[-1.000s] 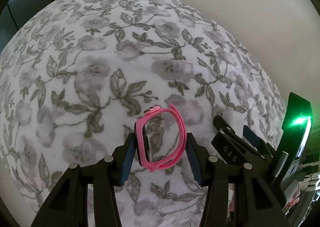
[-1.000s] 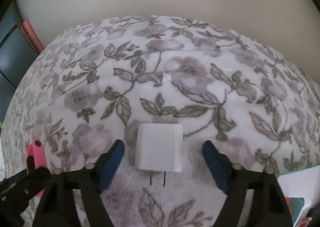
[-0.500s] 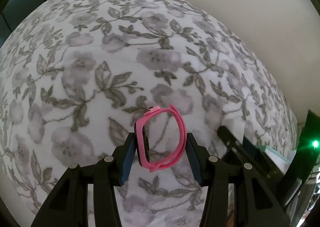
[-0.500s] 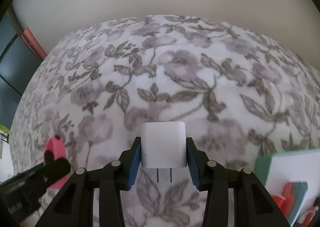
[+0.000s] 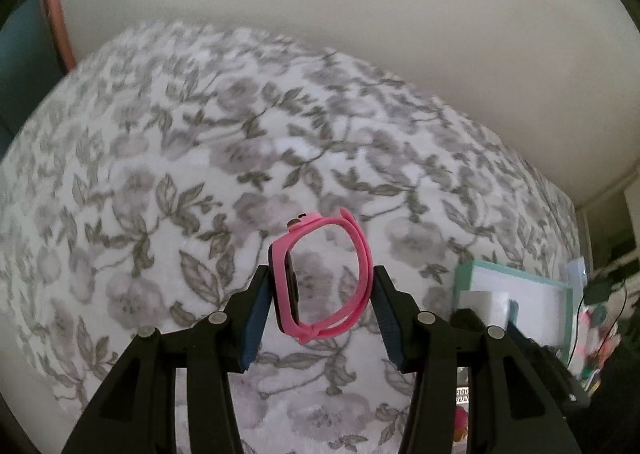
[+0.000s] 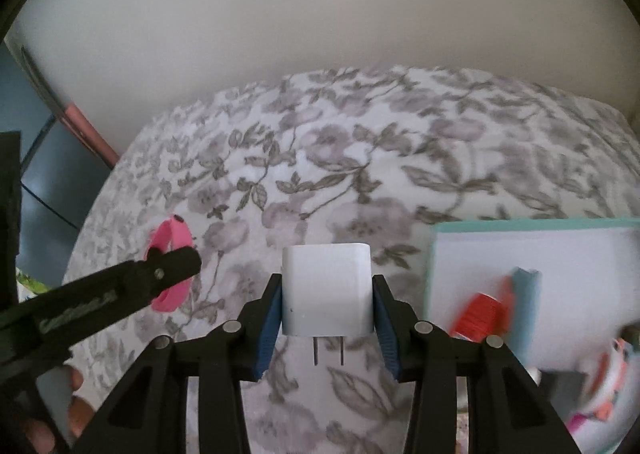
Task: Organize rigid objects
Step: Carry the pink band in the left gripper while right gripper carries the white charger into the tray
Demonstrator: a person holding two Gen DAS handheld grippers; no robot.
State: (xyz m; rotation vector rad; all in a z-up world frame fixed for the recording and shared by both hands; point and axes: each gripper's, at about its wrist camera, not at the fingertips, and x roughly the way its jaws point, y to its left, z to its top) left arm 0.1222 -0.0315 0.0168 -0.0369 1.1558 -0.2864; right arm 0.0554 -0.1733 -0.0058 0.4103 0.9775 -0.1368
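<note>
My left gripper (image 5: 320, 278) is shut on a pink wristwatch (image 5: 280, 282), its blue pads pressing the looped band from both sides, above the floral blanket (image 5: 200, 174). A white plug-in charger (image 6: 326, 294) sits squeezed between the pads of my right gripper (image 6: 327, 280), its two prongs pointing back toward the camera. In the right wrist view the pink wristwatch (image 6: 172, 234) shows at the left behind a left gripper finger (image 6: 172, 266). Both objects hang clear of the blanket.
A white box with a teal rim (image 6: 520, 226) lies at the right on the blanket, holding a red item (image 6: 478, 314); the box (image 5: 516, 274) also shows in the left wrist view. Colourful clutter lies beyond it. A person's hand (image 6: 76, 410) is at lower left. A pale wall stands behind.
The right gripper closed on the charger and lifted it off the blanket. The left gripper rose with the watch. Both views shifted so the teal-rimmed box came into sight.
</note>
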